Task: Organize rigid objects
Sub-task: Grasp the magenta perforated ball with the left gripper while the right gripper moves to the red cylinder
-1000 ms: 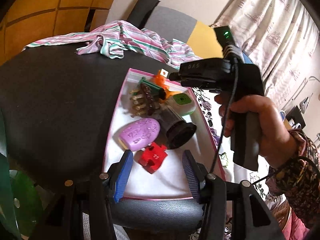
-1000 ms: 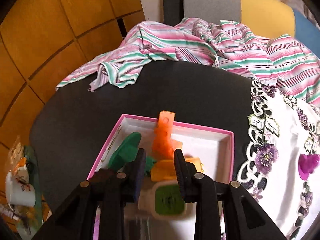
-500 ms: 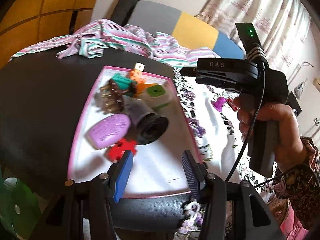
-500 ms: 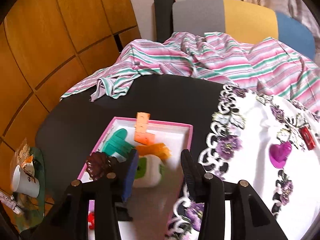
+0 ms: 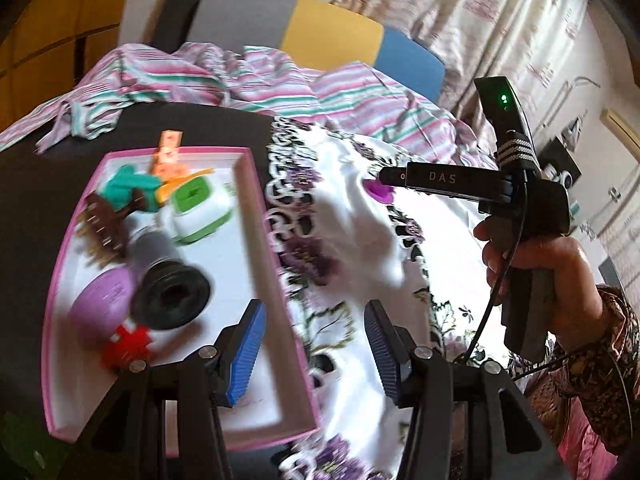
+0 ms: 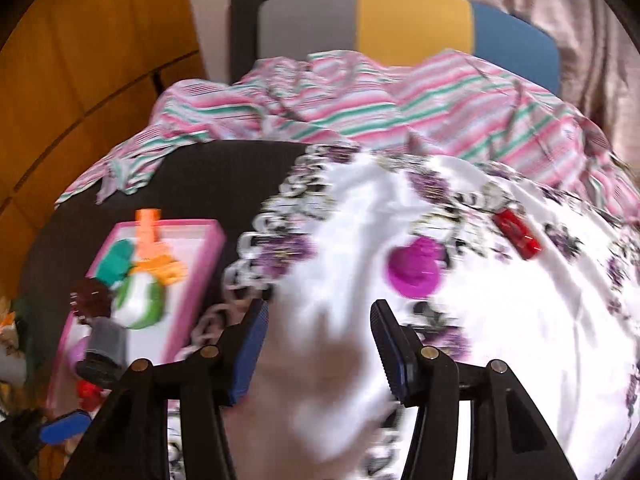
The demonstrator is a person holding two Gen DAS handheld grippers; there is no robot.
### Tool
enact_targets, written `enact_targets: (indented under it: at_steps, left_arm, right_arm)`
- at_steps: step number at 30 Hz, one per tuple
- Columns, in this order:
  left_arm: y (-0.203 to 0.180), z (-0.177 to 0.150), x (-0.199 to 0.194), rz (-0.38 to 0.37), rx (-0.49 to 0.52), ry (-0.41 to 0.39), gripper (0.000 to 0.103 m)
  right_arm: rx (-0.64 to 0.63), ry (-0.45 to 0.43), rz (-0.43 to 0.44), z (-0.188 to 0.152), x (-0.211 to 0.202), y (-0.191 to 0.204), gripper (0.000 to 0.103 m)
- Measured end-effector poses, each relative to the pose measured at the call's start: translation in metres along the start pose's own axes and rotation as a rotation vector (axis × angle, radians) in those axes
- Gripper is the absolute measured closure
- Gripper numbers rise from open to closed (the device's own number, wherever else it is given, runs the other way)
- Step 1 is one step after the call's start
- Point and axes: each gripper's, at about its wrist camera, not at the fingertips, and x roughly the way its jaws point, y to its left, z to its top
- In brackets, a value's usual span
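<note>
A pink-rimmed white tray (image 5: 256, 208) on the dark table holds several small things: a black cylinder (image 5: 170, 292), a lilac oval piece (image 5: 100, 300), a red puzzle-shaped piece (image 5: 128, 346), a green-and-white box (image 5: 198, 210), a brown comb and orange and teal bits. My left gripper (image 5: 312, 354) hangs open and empty over the tray's right rim. My right gripper (image 6: 316, 352) is empty, its jaws opening, above the flowered white cloth (image 6: 500, 340). On that cloth lie a magenta heart (image 6: 414, 270) and a red block (image 6: 516, 232). A hand (image 5: 548, 276) holds the right gripper's handle.
A striped pink-and-green cloth (image 6: 360, 108) is heaped at the table's far edge, before a grey, yellow and blue chair back (image 6: 412, 24). Wooden panels (image 6: 100, 60) stand to the left, curtains (image 5: 500, 20) to the right. The tray (image 6: 192, 280) sits left of the white cloth.
Both grippers have swung right, away from the tray toward the flowered cloth. The right gripper's jaws have widened and the heart and red block now lie ahead of it.
</note>
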Motion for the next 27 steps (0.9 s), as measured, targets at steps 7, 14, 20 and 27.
enact_targets:
  at_steps: [7,14,20,27]
  left_arm:
    - [-0.032,0.027,0.027,-0.023,0.063,0.025,0.051]
    - [-0.059,0.063,0.063,-0.021,0.081,0.02,0.051]
    - [-0.083,0.089,0.112,0.001,0.108,0.056,0.051]
    - [-0.11,0.116,0.174,0.025,0.158,0.085,0.045]
  right_arm:
    - [0.013,-0.001,-0.09,0.003,0.01,-0.049,0.049]
    - [0.039,0.012,-0.157,0.004,0.028,-0.091,0.049]
    - [0.18,0.013,-0.176,-0.002,0.039,-0.139,0.049]
    - [0.277,-0.013,-0.211,0.005,0.031,-0.17,0.049]
